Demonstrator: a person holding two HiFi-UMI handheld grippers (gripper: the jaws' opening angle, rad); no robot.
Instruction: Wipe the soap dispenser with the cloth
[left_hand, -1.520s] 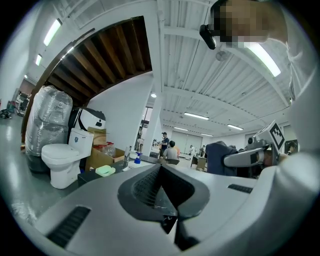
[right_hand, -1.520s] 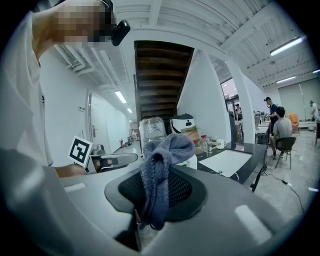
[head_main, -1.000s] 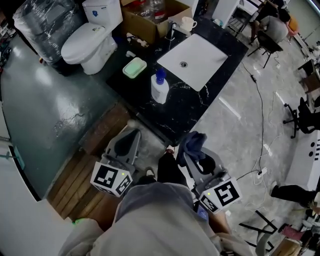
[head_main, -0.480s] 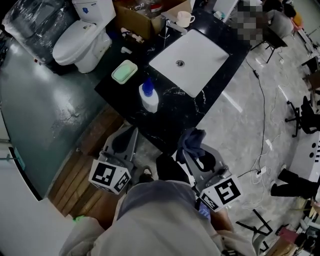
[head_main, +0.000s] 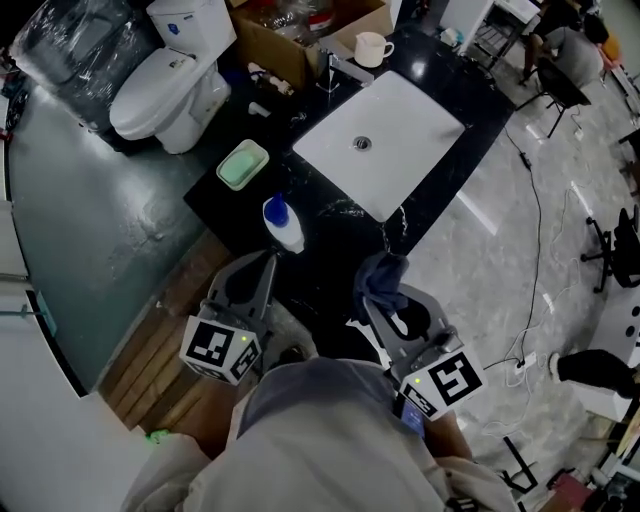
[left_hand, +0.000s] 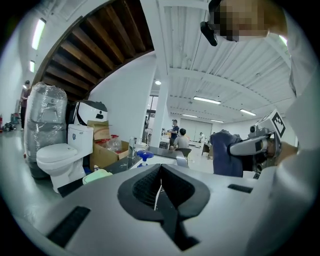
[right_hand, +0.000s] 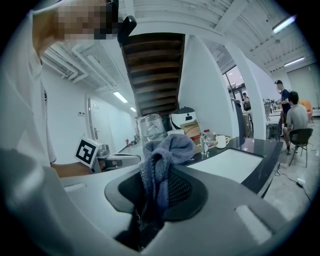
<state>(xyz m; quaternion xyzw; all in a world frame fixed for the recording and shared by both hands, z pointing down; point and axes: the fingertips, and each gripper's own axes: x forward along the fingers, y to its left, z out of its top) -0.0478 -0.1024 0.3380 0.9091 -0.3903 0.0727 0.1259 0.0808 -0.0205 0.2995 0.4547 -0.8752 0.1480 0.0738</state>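
The left gripper (left_hand: 159, 186) has its jaws pressed together on nothing. The right gripper (right_hand: 151, 197) is clamped on a bunched blue-grey cloth (right_hand: 162, 155). Both are by the near end of the black counter (head_main: 330, 245). The soap dispenser (head_main: 283, 224) stands upright by the counter's left edge, just ahead of the left gripper. Farther along that edge lies a green soap dish (head_main: 243, 164), with the white sink (head_main: 400, 150) to its right and a mug (head_main: 371, 47) beyond.

Left claw (left_hand: 159, 172) hides the soap dispenser (left_hand: 144, 155) below its pump.
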